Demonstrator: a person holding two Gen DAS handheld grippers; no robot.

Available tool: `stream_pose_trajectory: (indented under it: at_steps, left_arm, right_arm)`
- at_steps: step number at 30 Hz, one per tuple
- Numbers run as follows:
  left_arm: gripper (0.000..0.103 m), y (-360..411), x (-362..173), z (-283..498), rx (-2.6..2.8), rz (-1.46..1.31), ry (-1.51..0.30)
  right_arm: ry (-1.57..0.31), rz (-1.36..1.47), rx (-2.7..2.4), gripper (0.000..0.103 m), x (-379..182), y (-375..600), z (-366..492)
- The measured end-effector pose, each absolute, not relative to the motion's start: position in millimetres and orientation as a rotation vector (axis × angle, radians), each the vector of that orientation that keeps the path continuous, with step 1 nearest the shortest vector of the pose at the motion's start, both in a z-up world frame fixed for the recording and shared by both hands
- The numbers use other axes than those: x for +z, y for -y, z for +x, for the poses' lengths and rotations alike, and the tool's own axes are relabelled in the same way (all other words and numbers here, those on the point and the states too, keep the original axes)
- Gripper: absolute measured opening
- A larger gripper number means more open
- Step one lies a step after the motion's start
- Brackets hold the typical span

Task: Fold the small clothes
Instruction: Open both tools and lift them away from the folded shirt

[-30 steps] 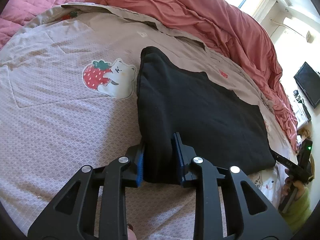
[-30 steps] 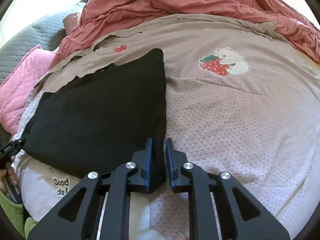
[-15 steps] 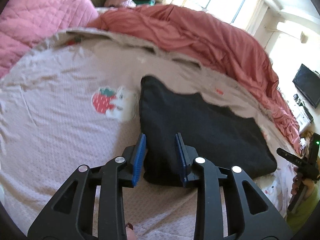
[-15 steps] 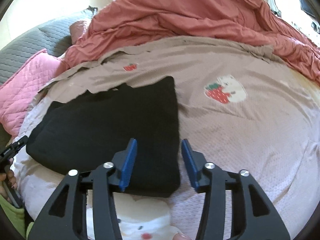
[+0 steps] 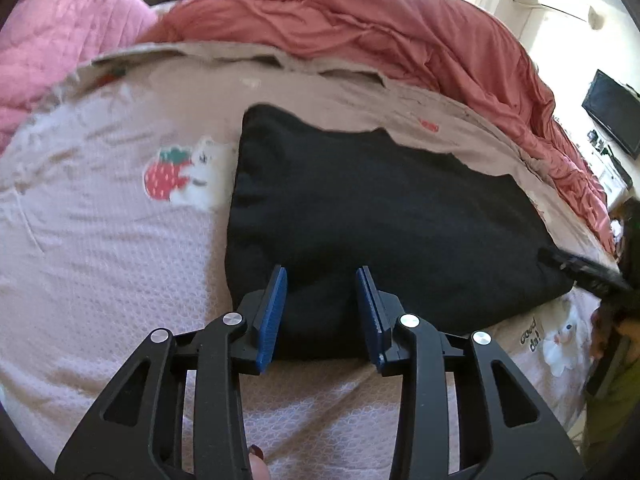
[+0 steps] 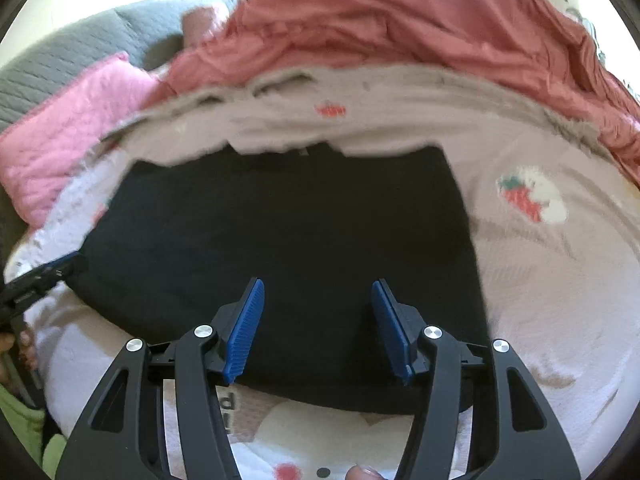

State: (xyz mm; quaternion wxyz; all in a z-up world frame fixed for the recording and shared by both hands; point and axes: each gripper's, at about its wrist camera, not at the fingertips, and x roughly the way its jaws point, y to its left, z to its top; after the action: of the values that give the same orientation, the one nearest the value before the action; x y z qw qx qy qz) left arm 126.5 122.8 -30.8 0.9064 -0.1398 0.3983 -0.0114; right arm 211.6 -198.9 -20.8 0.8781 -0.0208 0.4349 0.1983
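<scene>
- A black, soft knit garment point(image 5: 384, 216), already folded into a rough rectangle, is lying flat on the bed's pale pink patterned sheet point(image 5: 100, 264), near the bed's front edge.
- The left tongs point(image 5: 322, 312) are standing apart, blue pads empty, hovering over the garment's near left corner without gripping it.
- The right tongs point(image 6: 316, 328) are also standing wide apart and holding nothing, poised above the garment's near edge toward its right side.
- A strawberry-and-bear print point(image 5: 180, 172) on the sheet is sitting just beside the garment's left edge in the left view, and a crumpled coral-red duvet point(image 5: 392, 40) is bunching along the far side of the bed.
- A pink quilted blanket point(image 6: 68, 120) is lying at the far left, well apart from the garment.
- Judging from this, one fold looks finished and another grasp seems to be coming.
- Risk: either pair of tongs could be pinching the sheet together with the knit, since the garment is resting directly on it; lifting would then drag the bedding and spoil the fold.
- Risk: grabbing only the top layer would be peeling the stack open, because the layers are loose and thick.
- Risk: uneven lifting by the two tongs would be skewing the edges, as soft knit sags and slides easily.
- The right view is blurred, so exact pad height above the cloth cannot be told.
</scene>
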Motion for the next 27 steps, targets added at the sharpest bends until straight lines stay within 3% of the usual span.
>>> stream_pose_trajectory:
  at_steps: [6, 8, 12, 15, 20, 27]
  left_arm:
    - [0.029, -125, -27, 123, -0.028, -0.294, -0.809]
    - [0.036, -128, -23, 120, -0.043, -0.316, -0.790]
    - [0.037, -125, -21, 116, -0.040, -0.311, -0.777]
    - [0.044, -124, -19, 116, -0.037, -0.309, -0.761]
    - [0.062, -130, -15, 114, -0.013, -0.324, -0.731]
    - [0.073, -139, -12, 110, 0.026, -0.349, -0.710]
  right_arm:
    - [-0.936, -0.030, 0.394, 0.055, -32, 200, 215]
    - [-0.927, -0.022, 0.395, 0.055, -29, 201, 213]
    - [-0.916, -0.006, 0.396, 0.055, -24, 204, 209]
    - [-0.896, 0.007, 0.400, 0.082, -15, 206, 206]
    - [-0.860, 0.007, 0.416, 0.082, -1, 202, 201]
    - [-0.828, -0.022, 0.465, 0.082, 12, 183, 191]
